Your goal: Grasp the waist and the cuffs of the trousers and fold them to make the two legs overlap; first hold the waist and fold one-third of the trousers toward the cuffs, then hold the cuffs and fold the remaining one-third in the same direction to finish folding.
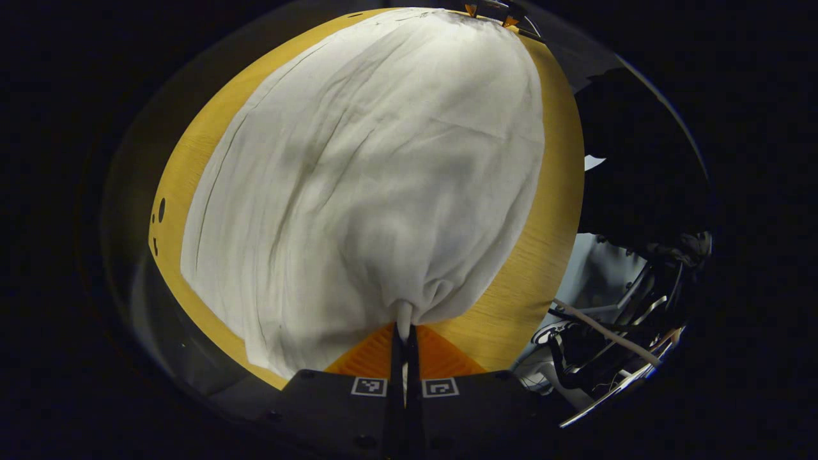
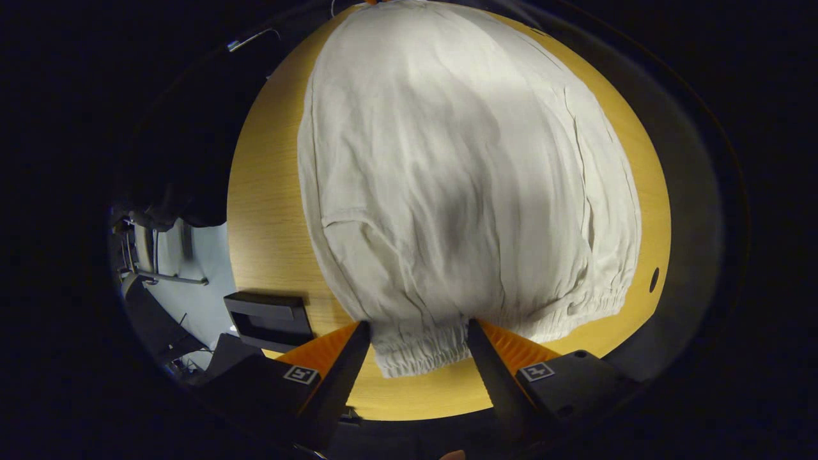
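Two grippers work opposite ends of pale trousers (image 2: 460,166) spread on a round wooden table (image 2: 268,211). Nearest in the left gripper view, the left gripper (image 1: 404,332) has its fingers drawn together on a small pinch of cloth at the near hem, the fabric puckering up into the closed jaws (this end looks plain, so probably a cuff). Nearest in the right gripper view, the right gripper (image 2: 418,348) stands with its fingers spread wide apart, one on either side of the gathered elastic waistband (image 2: 422,358), which lies flat on the table between them and is not yet gripped. Judging from this, the work is at the first step: one end is already held and the waist is about to be taken so the legs can be brought over one another. The next move calls for the right fingers to come down and close on the waistband edge, catching the layers together rather than only the top one. Beyond the fingers, the garment runs straight away from each camera across the middle of the table, its long axis stretching from waist to cuff between the two tools, with wood showing to left and right. At the far end of the left gripper view, the other gripper's tips (image 1: 489,14) peek over the cloth.
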A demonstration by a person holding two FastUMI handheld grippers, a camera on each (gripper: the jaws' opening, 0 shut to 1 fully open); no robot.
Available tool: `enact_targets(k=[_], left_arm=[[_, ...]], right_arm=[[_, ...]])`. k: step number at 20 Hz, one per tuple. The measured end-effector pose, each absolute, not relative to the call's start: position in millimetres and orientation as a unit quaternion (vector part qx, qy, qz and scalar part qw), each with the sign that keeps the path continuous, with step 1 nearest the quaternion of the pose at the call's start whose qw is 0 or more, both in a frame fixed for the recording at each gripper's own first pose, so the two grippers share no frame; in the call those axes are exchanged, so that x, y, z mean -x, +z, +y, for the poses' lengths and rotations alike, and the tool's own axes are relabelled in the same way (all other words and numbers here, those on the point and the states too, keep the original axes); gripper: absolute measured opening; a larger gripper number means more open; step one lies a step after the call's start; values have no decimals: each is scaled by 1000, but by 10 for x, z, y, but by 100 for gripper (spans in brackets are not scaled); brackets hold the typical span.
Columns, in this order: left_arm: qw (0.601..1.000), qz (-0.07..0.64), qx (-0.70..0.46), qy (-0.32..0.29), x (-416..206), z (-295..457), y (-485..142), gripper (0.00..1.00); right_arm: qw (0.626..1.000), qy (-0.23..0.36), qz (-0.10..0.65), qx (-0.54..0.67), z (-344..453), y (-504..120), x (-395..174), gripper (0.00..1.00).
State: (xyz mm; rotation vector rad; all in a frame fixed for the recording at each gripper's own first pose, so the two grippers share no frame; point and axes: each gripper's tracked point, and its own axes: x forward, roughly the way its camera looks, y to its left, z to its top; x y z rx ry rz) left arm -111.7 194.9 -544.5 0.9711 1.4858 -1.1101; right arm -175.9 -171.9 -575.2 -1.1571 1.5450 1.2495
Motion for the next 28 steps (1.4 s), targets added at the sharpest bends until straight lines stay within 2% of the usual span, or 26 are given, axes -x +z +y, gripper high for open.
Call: enact_targets(k=[2, 4, 5, 7, 10, 11, 12, 15, 22, 28], left_arm=[[501, 618, -397, -458, 1123, 1959, -5423, 6], [501, 618, -397, -457, 1129, 1972, -5420, 6], [502, 618, -397, -456, 1126, 1979, -5419, 6], [505, 618, -398, -453, 1136, 1994, -5412, 6], [501, 599, -431, -452, 1094, 2025, -5410, 6], [503, 587, -448, -449, 1081, 2052, -5409, 6], [508, 577, -459, -445, 1055, 2052, -5396, 6], [546, 555, -463, -424, 907, 1996, -5291, 6], [678, 508, -408, -339, 205, 1941, -4840, 6], [744, 465, -383, -287, -697, 1991, -4740, 6]], right_arm=[[416, 492, 616, 453, -1717, -5752, 1736, 98], [450, 468, 614, 450, -1662, -5796, 1570, 92], [472, 447, 604, 462, -1655, -5831, 1413, 55], [488, 434, 599, 464, -1663, -5844, 1433, 18], [492, 426, 600, 465, -1611, -5782, 1477, 16], [495, 425, 603, 458, -1573, -5741, 1456, 5], [502, 422, 604, 453, -1555, -5691, 1423, 15], [532, 403, 603, 438, -1513, -5500, 1342, 15], [630, 326, 580, 401, -1252, -5002, 784, 15], [702, 226, 565, 370, -1196, -4786, 340, 15]])
